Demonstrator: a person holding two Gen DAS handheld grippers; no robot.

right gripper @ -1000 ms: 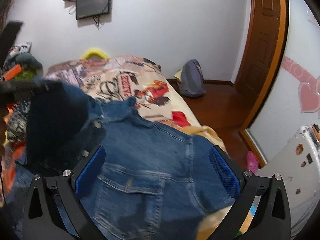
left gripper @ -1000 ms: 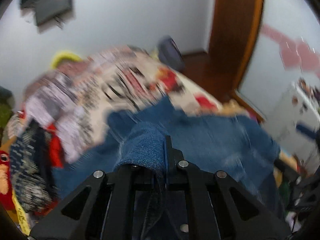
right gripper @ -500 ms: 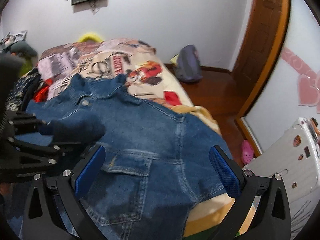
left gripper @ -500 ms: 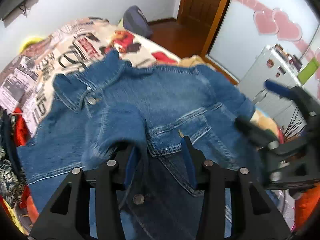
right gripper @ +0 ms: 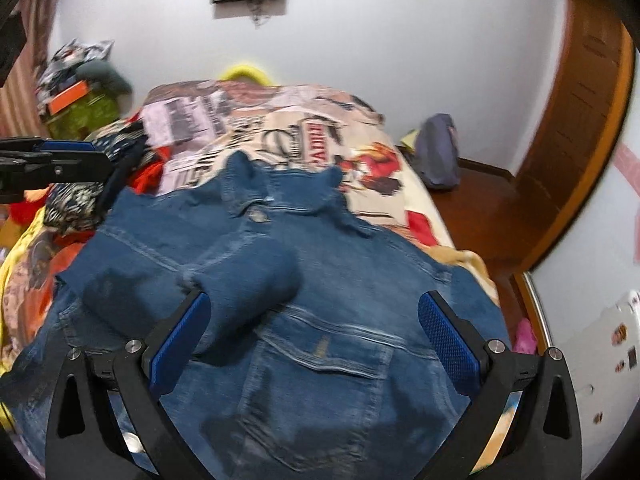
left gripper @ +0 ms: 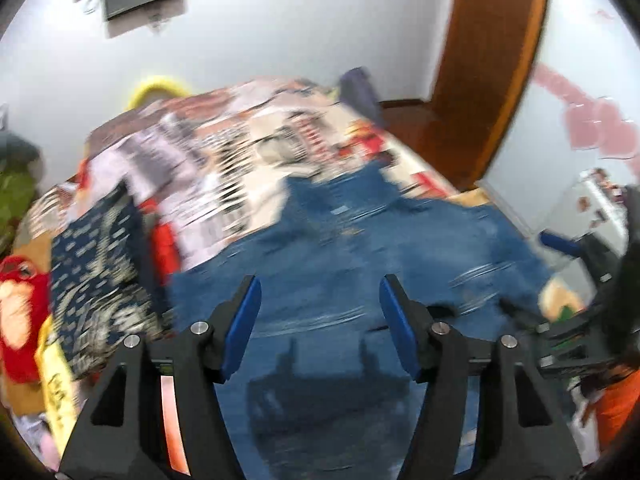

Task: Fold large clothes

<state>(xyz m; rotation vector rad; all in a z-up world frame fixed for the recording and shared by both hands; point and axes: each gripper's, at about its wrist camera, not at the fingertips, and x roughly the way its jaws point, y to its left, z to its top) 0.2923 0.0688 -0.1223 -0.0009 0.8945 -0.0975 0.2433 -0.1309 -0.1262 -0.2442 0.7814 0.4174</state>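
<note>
A blue denim jacket (right gripper: 320, 288) lies spread on the bed, collar toward the far wall. One sleeve (right gripper: 248, 280) is folded across its chest. The jacket also shows, blurred, in the left wrist view (left gripper: 360, 248). My left gripper (left gripper: 320, 320) is open and empty above the jacket's lower part; it also shows at the left edge of the right wrist view (right gripper: 56, 164). My right gripper (right gripper: 312, 332) is open and empty over the chest pocket; it also shows at the right edge of the left wrist view (left gripper: 568, 248).
The bed has a printed cover (right gripper: 280, 128). A heap of patterned and red clothes (left gripper: 100, 260) lies at the bed's left side. A grey bag (right gripper: 438, 152) sits on the wooden floor by the wall. A wooden door (right gripper: 580, 120) stands at the right.
My left gripper has let go of the denim sleeve, opened wide and swung back. The sleeve now lies folded across the jacket. The right gripper has stayed open.
</note>
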